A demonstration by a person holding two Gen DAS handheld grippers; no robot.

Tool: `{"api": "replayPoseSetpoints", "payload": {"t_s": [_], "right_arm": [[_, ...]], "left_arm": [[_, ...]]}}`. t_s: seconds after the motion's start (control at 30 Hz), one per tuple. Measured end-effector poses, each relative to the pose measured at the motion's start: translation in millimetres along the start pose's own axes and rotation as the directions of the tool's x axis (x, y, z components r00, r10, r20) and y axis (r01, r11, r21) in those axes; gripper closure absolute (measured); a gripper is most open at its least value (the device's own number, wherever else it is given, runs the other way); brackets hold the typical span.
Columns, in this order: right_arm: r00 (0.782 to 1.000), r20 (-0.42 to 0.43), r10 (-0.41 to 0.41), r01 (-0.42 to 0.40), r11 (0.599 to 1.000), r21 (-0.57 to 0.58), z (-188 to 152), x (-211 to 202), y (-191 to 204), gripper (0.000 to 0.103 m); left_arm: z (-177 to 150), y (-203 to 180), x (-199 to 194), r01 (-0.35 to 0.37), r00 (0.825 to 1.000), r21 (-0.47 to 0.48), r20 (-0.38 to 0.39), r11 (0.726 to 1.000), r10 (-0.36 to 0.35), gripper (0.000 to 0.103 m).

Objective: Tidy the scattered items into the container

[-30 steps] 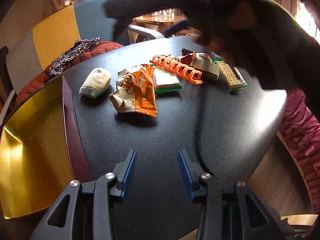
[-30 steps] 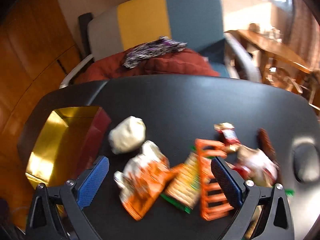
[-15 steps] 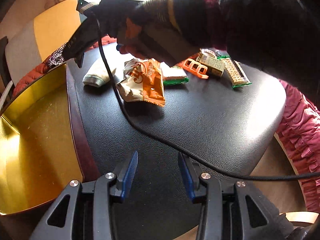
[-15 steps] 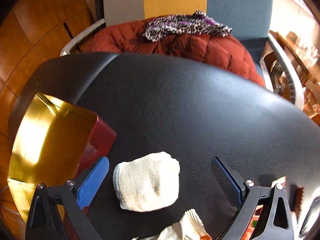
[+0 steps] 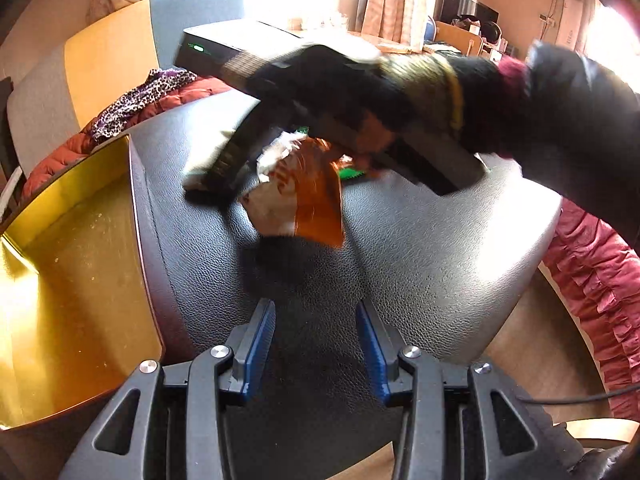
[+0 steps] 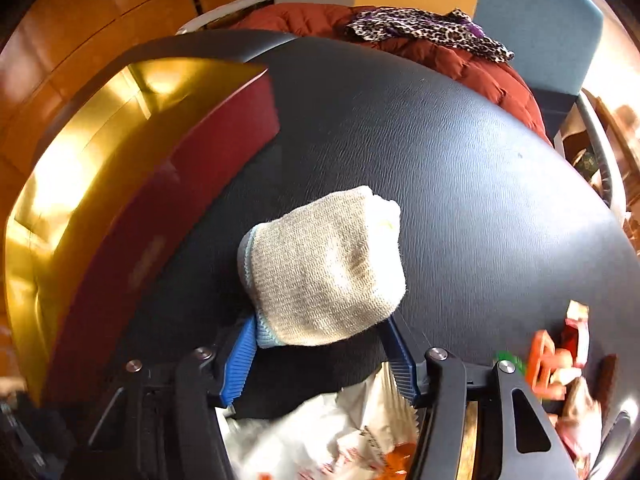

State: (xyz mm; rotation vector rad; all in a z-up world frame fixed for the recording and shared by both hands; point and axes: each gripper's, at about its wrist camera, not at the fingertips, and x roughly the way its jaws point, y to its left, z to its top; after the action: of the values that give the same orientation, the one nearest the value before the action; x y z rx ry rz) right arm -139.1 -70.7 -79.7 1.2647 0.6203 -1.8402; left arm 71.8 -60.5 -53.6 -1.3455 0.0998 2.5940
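Both blue pads of my right gripper (image 6: 320, 344) have just been closing and now press on the rolled white sock (image 6: 324, 268), which lies on the black table (image 6: 460, 168) just beside the gold-lined red box (image 6: 132, 248). My left gripper (image 5: 316, 340) hangs half open, nothing between its fingers (image 5: 260, 336), near the box, with the orange snack packet (image 5: 308, 200) further off

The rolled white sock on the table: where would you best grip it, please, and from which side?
Across its thick middle, coming from above. The rolled white sock lies flat on the black table, soft and squashable, and the right tool, which has just been closing, already straddles it that way.
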Motion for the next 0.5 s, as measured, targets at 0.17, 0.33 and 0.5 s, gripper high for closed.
{"api": "replayPoseSetpoints", "payload": {"t_s": [0.17,0.33,0.5], "right_arm": [[1.000,-0.006,-0.005,0.005,1.000,-0.005,-27.9,-19.8,-8.6,0.043],[0.996,0.087,0.013,-0.022,0.995,0.097,-53.7,-56.6,-29.2,0.043],[0.975,0.222,-0.014,-0.046,0.964,0.262,-95.1,-100.4,-49.6,0.029]], "left_arm": [[0.5,1.9,-6.8,-0.002,1.000,-0.009,0.018,1.000,0.002,0.060],[5.9,14.7,-14.7,0.001,1.000,-0.048,0.031,0.999,0.000,0.060],[37.4,40.4,-19.5,0.022,0.999,-0.123,0.043,0.992,-0.017,0.060]]}}
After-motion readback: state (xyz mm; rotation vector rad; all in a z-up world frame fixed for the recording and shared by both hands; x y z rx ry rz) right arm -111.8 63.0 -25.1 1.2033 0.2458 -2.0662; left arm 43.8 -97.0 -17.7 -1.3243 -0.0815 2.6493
